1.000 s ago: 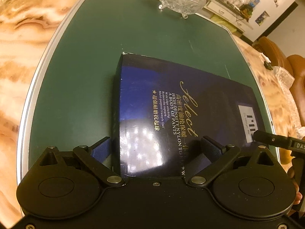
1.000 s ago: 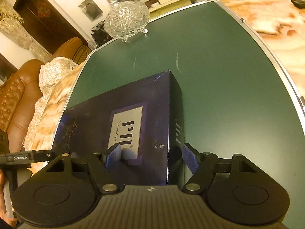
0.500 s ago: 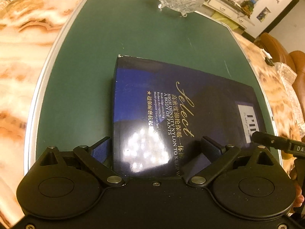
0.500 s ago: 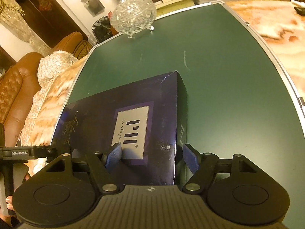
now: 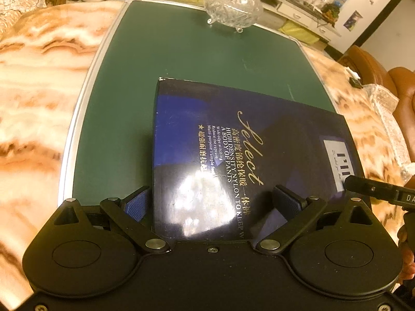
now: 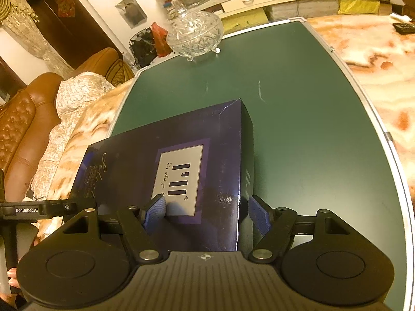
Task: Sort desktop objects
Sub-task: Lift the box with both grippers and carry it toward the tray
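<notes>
A flat dark blue box [image 5: 233, 155] with gold "Select" lettering lies over the green mat [image 5: 155, 59]. It also shows in the right wrist view [image 6: 181, 160]. My left gripper [image 5: 212, 202] straddles the box's left end, one blue pad at its side and one over its top. My right gripper [image 6: 206, 213] straddles the box's right end, one finger on the white label, one at the side wall. Both hold the box between their jaws. Whether the box touches the mat is hidden.
A lidded cut-glass bowl [image 5: 232, 6] stands at the mat's far edge; it also shows in the right wrist view [image 6: 194, 35]. The mat lies on a marble table [image 5: 39, 90]. A brown leather sofa [image 6: 23, 119] stands beyond the table's edge.
Both grippers and the box have drawn back toward the near side, away from the glass bowl. More of the mat and room shows beyond the box. The grip looks the same.
</notes>
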Motion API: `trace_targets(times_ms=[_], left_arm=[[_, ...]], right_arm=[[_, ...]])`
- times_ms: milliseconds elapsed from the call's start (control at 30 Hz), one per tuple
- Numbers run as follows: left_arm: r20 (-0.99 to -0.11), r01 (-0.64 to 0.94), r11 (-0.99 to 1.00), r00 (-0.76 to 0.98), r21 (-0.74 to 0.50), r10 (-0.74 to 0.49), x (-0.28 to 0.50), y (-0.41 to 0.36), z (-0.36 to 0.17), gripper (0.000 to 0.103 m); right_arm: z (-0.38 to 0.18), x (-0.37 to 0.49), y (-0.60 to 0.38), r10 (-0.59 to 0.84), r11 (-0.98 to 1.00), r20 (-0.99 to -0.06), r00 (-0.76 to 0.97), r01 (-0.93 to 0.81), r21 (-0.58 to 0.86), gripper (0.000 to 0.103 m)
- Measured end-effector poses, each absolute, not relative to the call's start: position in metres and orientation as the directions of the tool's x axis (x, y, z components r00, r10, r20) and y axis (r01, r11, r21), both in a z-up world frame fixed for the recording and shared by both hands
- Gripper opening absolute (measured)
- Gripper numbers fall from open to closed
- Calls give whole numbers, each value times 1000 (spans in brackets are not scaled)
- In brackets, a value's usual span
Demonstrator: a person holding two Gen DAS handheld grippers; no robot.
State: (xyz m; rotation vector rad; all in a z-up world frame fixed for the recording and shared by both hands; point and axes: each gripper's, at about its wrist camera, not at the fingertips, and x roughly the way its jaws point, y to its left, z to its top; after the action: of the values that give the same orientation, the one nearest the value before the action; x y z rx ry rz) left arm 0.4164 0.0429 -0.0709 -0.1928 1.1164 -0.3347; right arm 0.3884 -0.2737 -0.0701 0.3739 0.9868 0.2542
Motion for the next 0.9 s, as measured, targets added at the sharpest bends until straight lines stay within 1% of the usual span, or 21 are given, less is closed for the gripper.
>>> trace_targets(times_ms=[433,900], left_arm=[[-854,169,943,401,-287,-332,333,41,-39,99],[-863,178,944,386,-277,-326,260,39,-38,99]], right_arm=[[-35,309,-267,350,918,-765,540,-35,395,74],[-24,232,-265,328,927,-774,542,-25,375,74]])
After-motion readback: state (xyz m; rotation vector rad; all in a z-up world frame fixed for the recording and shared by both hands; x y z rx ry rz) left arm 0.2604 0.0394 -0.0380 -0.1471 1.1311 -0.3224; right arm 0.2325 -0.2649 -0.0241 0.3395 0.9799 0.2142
